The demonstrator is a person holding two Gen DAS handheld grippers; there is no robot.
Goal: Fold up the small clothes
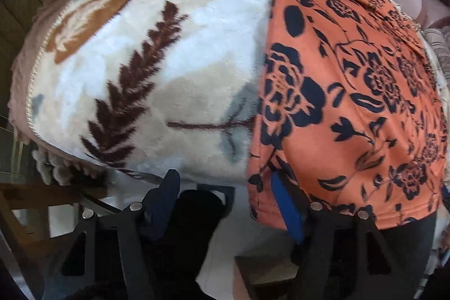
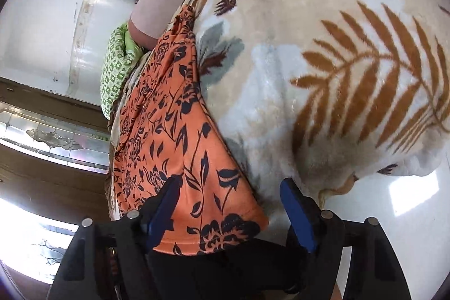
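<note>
Fingers (image 1: pixel 284 201) of the left gripper (image 1: pixel 225 187) and right gripper (image 2: pixel 229 196) spread wide; one orange floral garment (image 1: pixel 351 103) lies on one leaf-patterned blanket (image 1: pixel 157 69).

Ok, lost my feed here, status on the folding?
Left claw open at the orange cloth hem. Right claw open, straddling the cloth corner. Cloth flat on the blanket, not gripped. Nothing in the way.

Soft daylight, window glare lower left, fisheye-warped edges, slight blur
</note>
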